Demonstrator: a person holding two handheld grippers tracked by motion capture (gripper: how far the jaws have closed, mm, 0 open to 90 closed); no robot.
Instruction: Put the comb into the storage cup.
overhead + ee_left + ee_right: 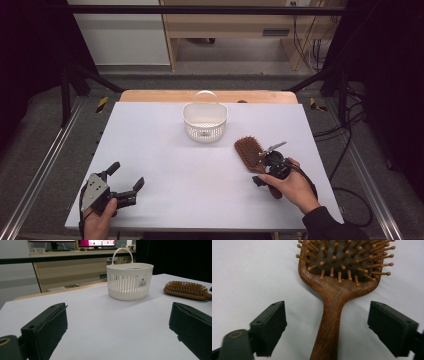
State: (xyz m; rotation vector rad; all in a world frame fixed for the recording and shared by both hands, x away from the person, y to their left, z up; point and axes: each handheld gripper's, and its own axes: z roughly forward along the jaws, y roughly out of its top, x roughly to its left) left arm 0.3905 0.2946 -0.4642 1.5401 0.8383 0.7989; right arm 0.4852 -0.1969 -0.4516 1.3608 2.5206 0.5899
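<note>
A wooden hairbrush (249,152) lies bristles up on the white table (165,145), right of centre, its handle pointing toward the person. My right gripper (269,166) hovers over that handle. In the right gripper view the handle (332,315) runs between the two black pads, which stand wide on either side without touching it, so my right gripper (329,312) is open. A white slotted basket (205,121) with an upright handle stands at the table's far middle. Near the front left corner my left gripper (128,173) rests open with nothing between its fingers, facing the basket (129,281) and the brush (186,288).
The white board sits on a wooden tabletop whose far edge (210,95) shows behind the basket. Metal rails (45,165) run along both sides. Cables (350,150) trail on the floor at the right. A wooden bench (225,30) stands beyond the table.
</note>
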